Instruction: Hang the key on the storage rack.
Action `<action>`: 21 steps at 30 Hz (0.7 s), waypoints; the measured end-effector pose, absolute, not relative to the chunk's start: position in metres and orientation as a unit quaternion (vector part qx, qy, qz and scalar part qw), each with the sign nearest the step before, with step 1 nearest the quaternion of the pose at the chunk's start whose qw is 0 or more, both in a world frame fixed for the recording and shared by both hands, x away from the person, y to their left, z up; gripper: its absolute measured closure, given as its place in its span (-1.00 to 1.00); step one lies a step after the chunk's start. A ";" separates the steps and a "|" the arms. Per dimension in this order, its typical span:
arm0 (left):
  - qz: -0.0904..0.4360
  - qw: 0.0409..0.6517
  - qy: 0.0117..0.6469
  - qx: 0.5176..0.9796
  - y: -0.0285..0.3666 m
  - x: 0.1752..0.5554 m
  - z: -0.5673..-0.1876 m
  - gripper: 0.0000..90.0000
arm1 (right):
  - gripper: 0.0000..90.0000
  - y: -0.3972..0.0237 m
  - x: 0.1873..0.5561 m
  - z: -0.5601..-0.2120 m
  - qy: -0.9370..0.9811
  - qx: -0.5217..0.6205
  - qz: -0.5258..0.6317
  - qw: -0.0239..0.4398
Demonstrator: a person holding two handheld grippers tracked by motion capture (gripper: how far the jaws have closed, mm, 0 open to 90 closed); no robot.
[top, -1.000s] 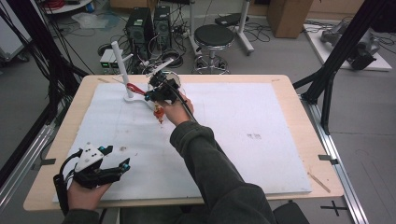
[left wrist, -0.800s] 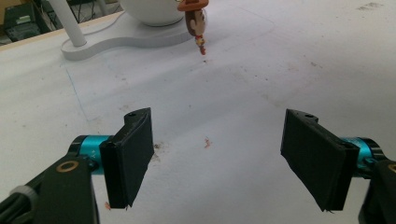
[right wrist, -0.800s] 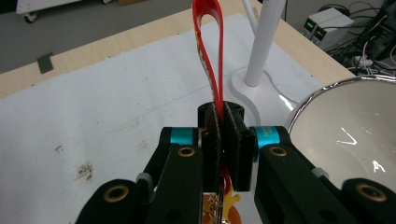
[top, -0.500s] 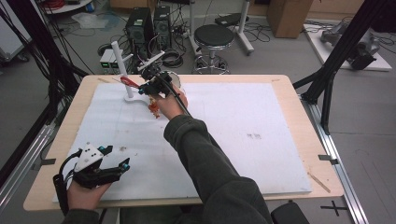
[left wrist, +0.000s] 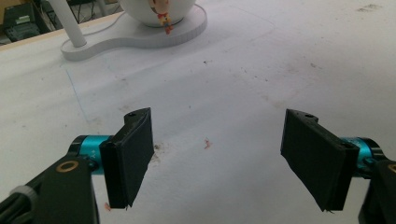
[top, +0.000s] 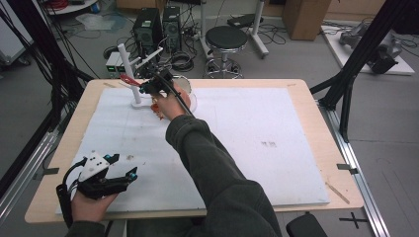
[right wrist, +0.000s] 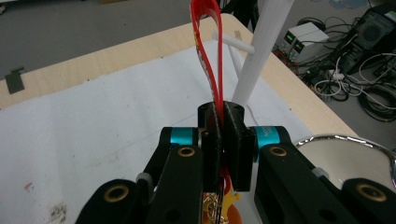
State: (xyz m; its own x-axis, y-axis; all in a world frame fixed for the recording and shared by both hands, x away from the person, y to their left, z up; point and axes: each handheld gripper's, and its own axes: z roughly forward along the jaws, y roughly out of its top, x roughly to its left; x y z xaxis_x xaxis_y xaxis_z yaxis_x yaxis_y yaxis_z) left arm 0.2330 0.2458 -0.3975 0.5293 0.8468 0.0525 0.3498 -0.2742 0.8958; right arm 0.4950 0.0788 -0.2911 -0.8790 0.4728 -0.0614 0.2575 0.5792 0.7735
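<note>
Even, soft overhead light, bright on the white-covered wooden bench [top: 276, 123], with faint shadows only. The high view is slightly soft; both tool views are sharp nearby, softer far off, with glare on a chrome-rimmed round mirror [right wrist: 345, 156].

Grey floor [top: 276, 59] surrounds the wooden tabletop [top: 316, 143]. At twelve o'clock stands a black round stool [top: 226, 38]; at eleven o'clock, black computer towers [top: 157, 27] amid tangled cables [top: 180, 59]. A cardboard box [top: 306, 17] sits at one o'clock.
</note>
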 end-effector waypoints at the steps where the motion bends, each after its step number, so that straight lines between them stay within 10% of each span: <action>1: 0.275 0.451 0.399 0.749 0.246 0.233 -0.397 -0.43 | 0.91 0.081 0.496 -0.291 0.879 0.209 0.408 0.132; 21: 0.274 0.452 0.399 0.749 0.246 0.233 -0.397 -0.43 | 0.91 0.097 0.503 -0.304 0.883 0.226 0.383 0.149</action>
State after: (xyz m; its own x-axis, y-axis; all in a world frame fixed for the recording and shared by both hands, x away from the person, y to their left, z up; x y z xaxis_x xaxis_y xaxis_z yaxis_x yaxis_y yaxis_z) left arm 0.2331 0.2460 -0.3973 0.5312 0.8458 0.0495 0.3500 -0.2723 0.8963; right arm 0.5028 0.0965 -0.3040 -0.8534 0.5133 -0.0910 0.2842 0.6044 0.7443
